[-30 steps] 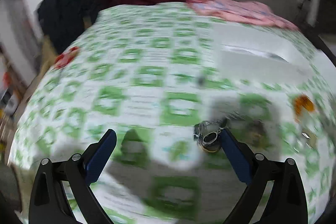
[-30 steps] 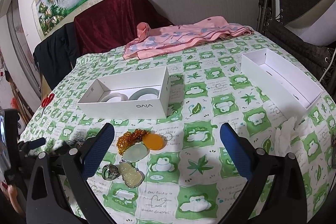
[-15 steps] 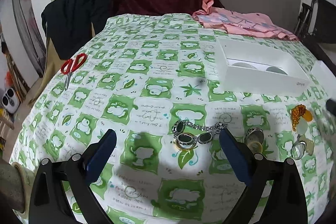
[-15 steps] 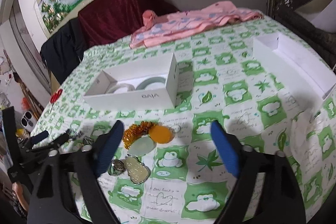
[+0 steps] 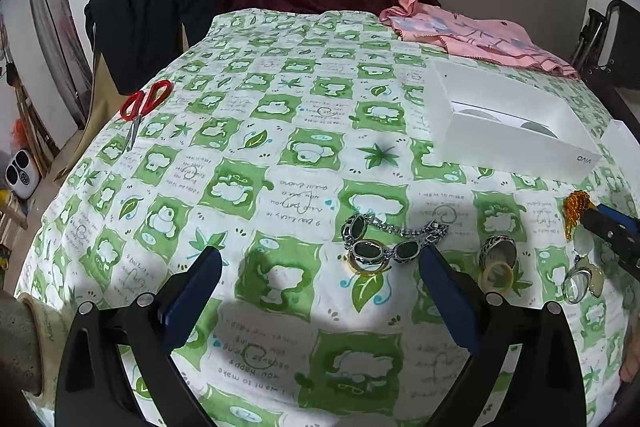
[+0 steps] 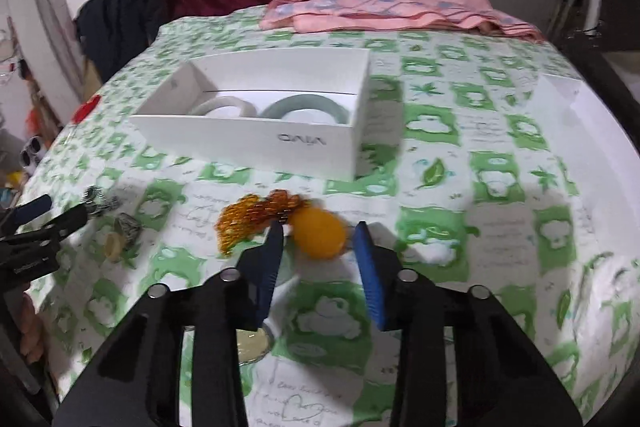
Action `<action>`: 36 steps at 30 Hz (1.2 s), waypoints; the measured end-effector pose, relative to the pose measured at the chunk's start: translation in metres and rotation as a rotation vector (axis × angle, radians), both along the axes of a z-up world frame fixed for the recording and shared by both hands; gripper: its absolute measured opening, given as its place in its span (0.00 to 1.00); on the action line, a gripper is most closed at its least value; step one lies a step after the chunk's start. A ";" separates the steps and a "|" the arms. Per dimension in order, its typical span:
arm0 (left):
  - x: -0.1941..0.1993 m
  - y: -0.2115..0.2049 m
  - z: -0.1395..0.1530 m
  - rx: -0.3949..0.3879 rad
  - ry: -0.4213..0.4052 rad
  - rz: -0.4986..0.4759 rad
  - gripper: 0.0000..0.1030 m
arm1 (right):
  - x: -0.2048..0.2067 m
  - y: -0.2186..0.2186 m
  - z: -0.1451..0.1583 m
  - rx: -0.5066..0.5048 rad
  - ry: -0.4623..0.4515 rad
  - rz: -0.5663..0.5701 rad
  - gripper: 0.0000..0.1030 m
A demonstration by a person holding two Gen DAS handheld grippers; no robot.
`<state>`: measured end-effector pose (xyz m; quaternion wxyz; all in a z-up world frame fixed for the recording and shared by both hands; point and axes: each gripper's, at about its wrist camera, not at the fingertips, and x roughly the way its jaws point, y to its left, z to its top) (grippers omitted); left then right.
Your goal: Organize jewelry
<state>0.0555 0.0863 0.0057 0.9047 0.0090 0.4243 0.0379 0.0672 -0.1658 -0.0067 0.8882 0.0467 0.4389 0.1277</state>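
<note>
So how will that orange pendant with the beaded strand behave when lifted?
The orange pendant looks smooth and rounded, so it may slip between the right tongs. Its amber beaded strand lies bunched, so it would probably dangle limply.

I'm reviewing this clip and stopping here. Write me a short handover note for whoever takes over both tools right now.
Right tool: jaws have just been closing around the orange pendant, which lies between them; blur hides any contact.
Left tool: open, empty, over the silver bracelet.
Done: two bangles in the white box.
Left on the cloth: pendant with its amber beads, bracelet, rings, pale pendants.
</note>
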 end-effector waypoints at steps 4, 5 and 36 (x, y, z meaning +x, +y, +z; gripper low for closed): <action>0.000 0.000 0.000 -0.004 -0.003 -0.003 0.94 | -0.010 0.002 0.005 0.074 0.002 0.053 0.28; 0.000 0.000 0.000 -0.004 -0.002 -0.004 0.94 | -0.010 0.002 0.007 0.060 -0.009 0.046 0.28; 0.012 -0.017 -0.005 -0.064 0.024 -0.163 0.30 | 0.010 0.026 -0.001 -0.062 -0.030 0.083 0.23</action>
